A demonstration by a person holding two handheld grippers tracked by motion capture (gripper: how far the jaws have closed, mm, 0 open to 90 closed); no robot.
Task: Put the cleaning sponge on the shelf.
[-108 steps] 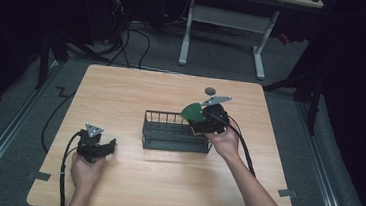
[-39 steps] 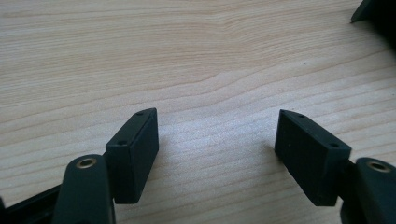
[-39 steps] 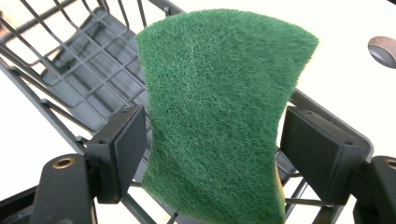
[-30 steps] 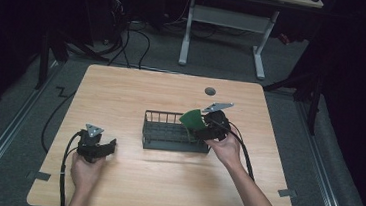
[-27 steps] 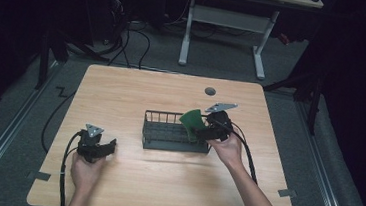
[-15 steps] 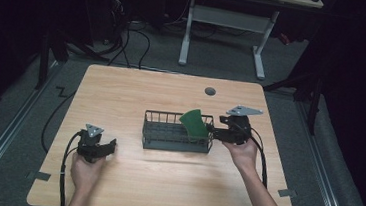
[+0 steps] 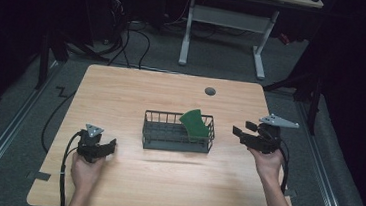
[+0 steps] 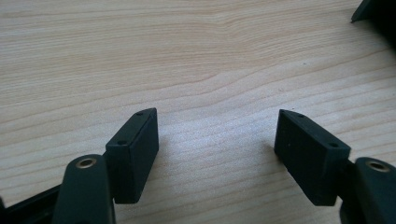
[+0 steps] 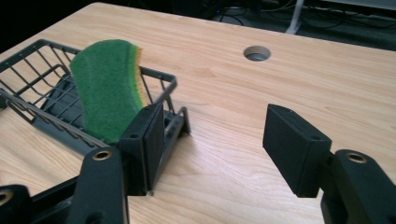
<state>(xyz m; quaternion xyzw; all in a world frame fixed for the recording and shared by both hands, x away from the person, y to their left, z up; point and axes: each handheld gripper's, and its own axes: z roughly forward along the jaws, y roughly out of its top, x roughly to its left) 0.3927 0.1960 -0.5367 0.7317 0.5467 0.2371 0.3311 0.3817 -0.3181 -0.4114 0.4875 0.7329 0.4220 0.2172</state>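
Left gripper (image 7: 100, 148): near table's (image 7: 137, 86) front-left corner, jaws apart, empty. Wire basket (image 7: 168, 134): table centre. Green sponge (image 7: 196, 124): leaning inside the basket's right end. Right gripper (image 7: 243, 131): toward right edge, jaws apart after just narrowing, empty.

Green sponge (image 9: 109, 88) stands tilted in wire basket (image 9: 32, 114); right gripper (image 9: 215, 140) jaws apart, empty, just beside basket end, above table (image 9: 289, 84)

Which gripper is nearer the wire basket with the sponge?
The right gripper, just off the wire basket at the end where the green sponge leans. The left gripper sits farther off.
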